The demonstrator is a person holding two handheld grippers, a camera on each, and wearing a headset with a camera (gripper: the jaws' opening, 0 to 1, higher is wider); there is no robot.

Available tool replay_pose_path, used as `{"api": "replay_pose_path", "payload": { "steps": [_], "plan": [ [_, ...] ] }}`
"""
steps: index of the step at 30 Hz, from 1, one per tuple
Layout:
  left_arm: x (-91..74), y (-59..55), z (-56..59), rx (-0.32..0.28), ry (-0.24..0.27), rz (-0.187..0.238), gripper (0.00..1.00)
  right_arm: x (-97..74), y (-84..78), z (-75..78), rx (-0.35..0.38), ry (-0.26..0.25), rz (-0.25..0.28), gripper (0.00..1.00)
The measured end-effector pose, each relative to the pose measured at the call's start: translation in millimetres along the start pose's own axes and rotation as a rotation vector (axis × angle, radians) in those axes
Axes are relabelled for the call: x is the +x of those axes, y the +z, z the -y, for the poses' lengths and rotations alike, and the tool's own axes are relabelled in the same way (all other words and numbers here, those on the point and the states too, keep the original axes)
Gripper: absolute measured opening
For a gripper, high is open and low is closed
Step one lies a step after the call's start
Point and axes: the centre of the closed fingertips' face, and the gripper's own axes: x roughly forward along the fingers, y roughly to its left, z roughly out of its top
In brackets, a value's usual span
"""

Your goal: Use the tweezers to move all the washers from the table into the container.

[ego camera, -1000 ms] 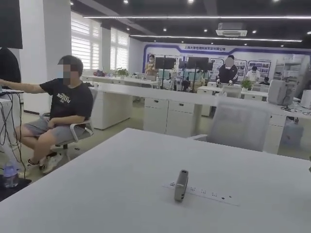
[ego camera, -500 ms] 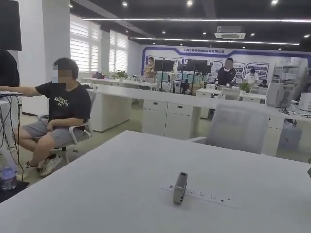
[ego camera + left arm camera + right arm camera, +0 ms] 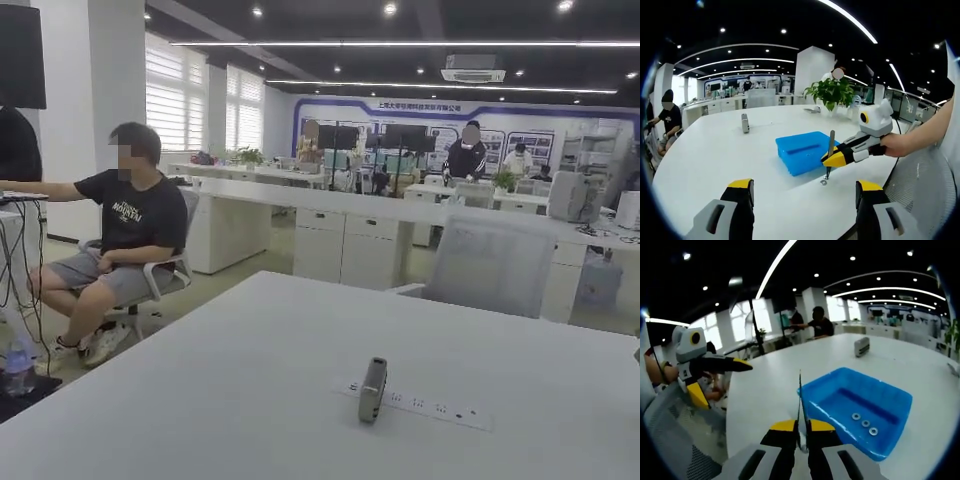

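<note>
Head view: we look across a white table (image 3: 200,400) in an open office. Compared with 1 second ago the whole picture has shifted slightly, so the camera moved. The grey device (image 3: 372,388) stands in the same spot by the socket strip (image 3: 440,408), and a seated person (image 3: 125,230) is at the left.

Left gripper view: the left gripper (image 3: 805,184) rises from the bottom with its 2 yellow-tipped jaws wide apart and nothing between them. The right gripper (image 3: 832,159), held in a hand (image 3: 895,145), comes in from the right, its jaws clamped on the tweezers (image 3: 830,147). The tweezers' long axis is close to upright, tip down, just above 1 washer (image 3: 823,182) on the table, beside the near edge of the blue container (image 3: 802,156).

Right gripper view: we see the jaws pressed together on the tweezers, which run straight forward along them. Just right of the tip, the container holds 3 washers (image 3: 863,423) in a row.
</note>
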Motion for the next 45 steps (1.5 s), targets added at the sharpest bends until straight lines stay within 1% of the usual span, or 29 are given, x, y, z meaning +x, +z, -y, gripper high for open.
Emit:
{"api": "replay_pose_path", "payload": {
  "steps": [2,6,10,11,12,13,14,15,16,17,19,20,23,25,27,31,35,36,37,38,40,41,45],
  "plan": [
    [0.1,0.0,-0.4,-0.001,0.001,0.001,0.85,-1.1,-1.9,-1.4,-0.001,0.01,0.004,0.05],
    [0.1,0.3,-0.6,-0.003,0.002,0.003,0.85,-3.5,-4.2,0.1,0.003,0.012,0.008,0.06],
    [0.3,-0.2,0.1,-0.001,-0.002,-0.001,0.85,-1.4,-4.0,2.5,0.007,0.025,0.003,0.05],
    [0.3,-0.2,0.2,0.0,-0.002,-0.001,0.85,-0.5,-4.7,1.4,-0.033,0.039,-0.015,0.05],
    [0.3,-0.1,0.4,-0.001,-0.003,0.0,0.85,0.9,-5.8,-3.9,-0.069,0.067,-0.031,0.05],
    [0.2,-0.1,0.6,-0.002,-0.003,0.0,0.85,2.2,-6.5,-7.2,-0.084,0.09,-0.041,0.05],
    [0.2,-0.1,0.6,-0.002,-0.004,0.0,0.85,2.3,-6.2,-9.4,-0.09,0.098,-0.043,0.05],
    [0.2,-0.2,0.6,-0.001,-0.004,-0.001,0.85,2.9,-6.6,-12.8,-0.111,0.122,-0.052,0.05],
    [0.2,-0.3,0.7,0.0,-0.005,-0.001,0.85,2.6,-7.0,-14.6,-0.128,0.131,-0.059,0.05],
    [0.2,-0.3,0.9,0.001,-0.005,-0.001,0.85,2.6,-7.0,-13.1,-0.16,0.126,-0.067,0.05],
    [0.0,-0.6,0.6,0.001,-0.004,-0.003,0.85,0.9,-9.0,-14.8,-0.186,0.144,-0.076,0.05],
    [-0.1,-0.6,0.5,0.001,-0.003,-0.003,0.85,-0.1,-9.2,-16.2,-0.197,0.144,-0.077,0.05],
    [-0.4,0.2,-0.3,-0.003,0.0,0.002,0.85,-3.7,-10.7,-10.5,-0.203,0.142,-0.086,0.04],
    [-0.5,0.5,0.0,-0.005,-0.002,0.004,0.85,-6.1,-11.2,-6.0,-0.189,0.152,-0.091,0.03],
    [-0.4,0.6,0.5,-0.003,-0.004,0.004,0.85,-7.2,-12.2,-2.3,-0.179,0.15,-0.1,0.03],
    [-0.7,2.1,0.7,-0.008,-0.005,0.012,0.85,-7.8,-12.9,-5.4,-0.159,0.147,-0.097,0.03],
    [-0.9,2.7,0.0,-0.011,-0.001,0.016,0.85,-7.8,-10.0,-4.2,-0.103,0.134,-0.087,0.03],
    [-1.0,3.1,-0.1,-0.012,0.0,0.018,0.85,-8.4,-7.6,-5.4,-0.076,0.136,-0.073,0.03],
    [-1.2,3.5,-0.4,-0.015,0.001,0.021,0.85,-8.8,-2.9,-8.0,-0.032,0.151,-0.05,0.03],
    [-1.4,3.8,-0.9,-0.016,0.004,0.023,0.85,-9.6,-0.5,-7.2,-0.011,0.154,-0.036,0.03],
    [-1.8,5.2,-1.4,-0.017,0.007,0.029,0.85,-12.7,4.4,-6.6,-0.006,0.149,-0.031,0.03],
    [-1.9,6.7,-1.1,-0.009,0.008,0.034,0.85,-14.2,9.6,-7.0,-0.001,0.148,-0.025,0.03],
    [-1.1,6.2,1.0,0.004,0.0,0.026,0.85,-18.0,30.8,-16.1,0.013,0.161,-0.002,0.03]
  ]
}}
